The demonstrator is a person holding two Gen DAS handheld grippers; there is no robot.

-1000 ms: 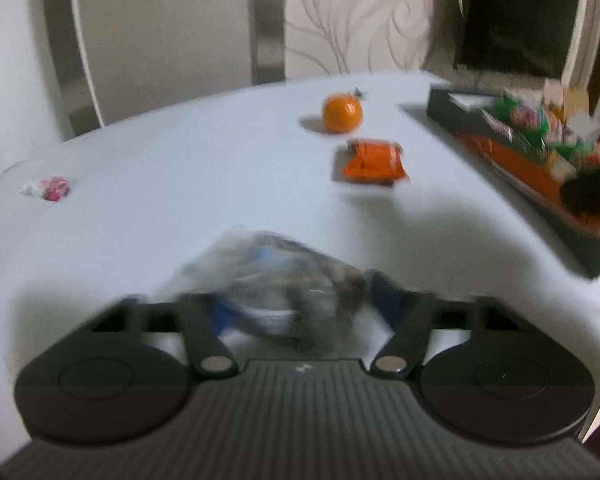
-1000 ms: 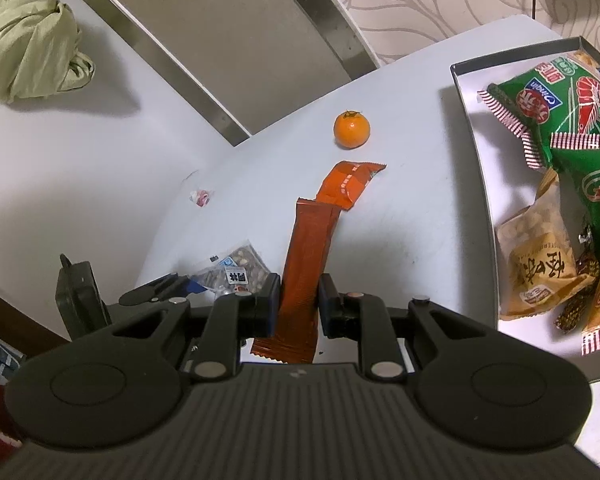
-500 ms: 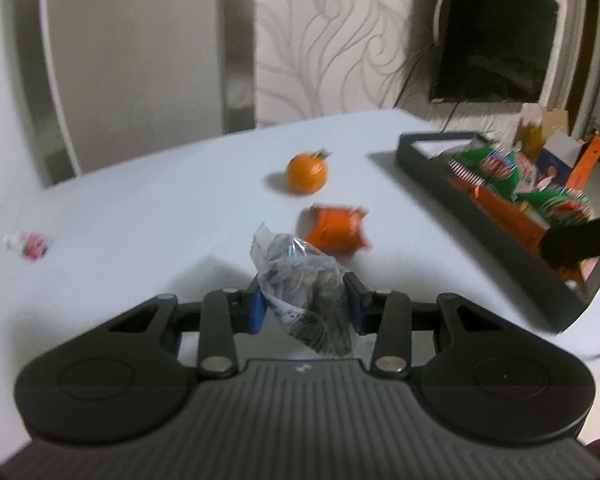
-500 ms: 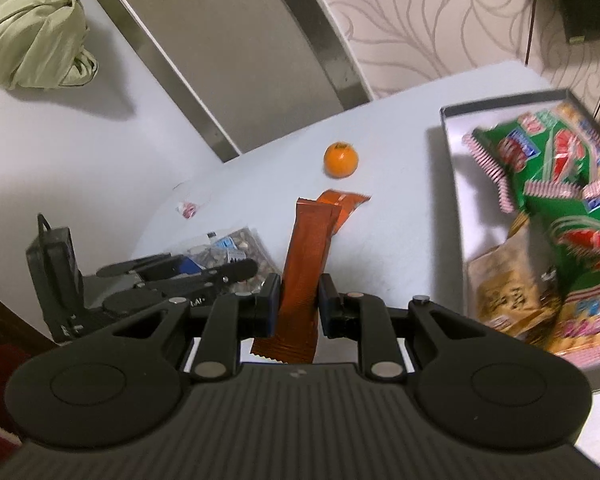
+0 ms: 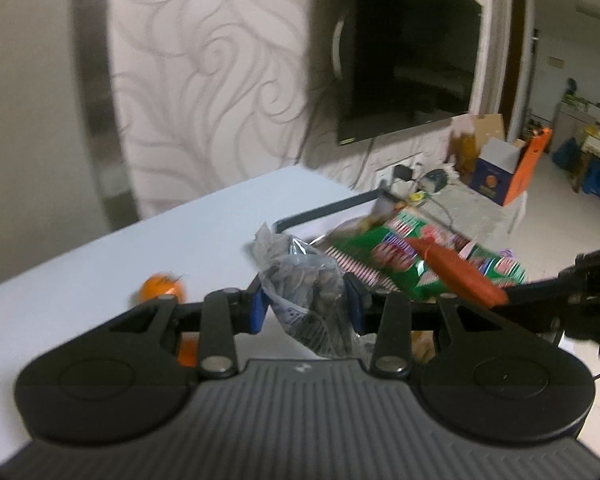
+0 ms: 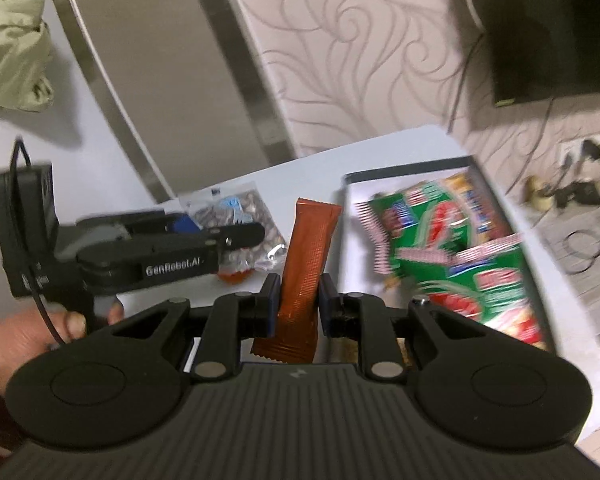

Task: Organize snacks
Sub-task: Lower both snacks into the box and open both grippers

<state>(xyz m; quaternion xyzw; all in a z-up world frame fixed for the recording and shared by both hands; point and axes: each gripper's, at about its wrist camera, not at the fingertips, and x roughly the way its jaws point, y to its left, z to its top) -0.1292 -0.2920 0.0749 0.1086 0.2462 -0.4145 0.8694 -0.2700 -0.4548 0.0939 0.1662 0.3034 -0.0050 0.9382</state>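
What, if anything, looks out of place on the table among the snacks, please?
The orange fruit sits loose on the white table, outside the tray where green snack bags are piled. Nothing looks spilled or torn; the seed bag and orange stick pack are simply held in the grippers.

A home living room: wall-mounted television (image 5: 412,56), swirl-patterned wallpaper (image 5: 208,92).
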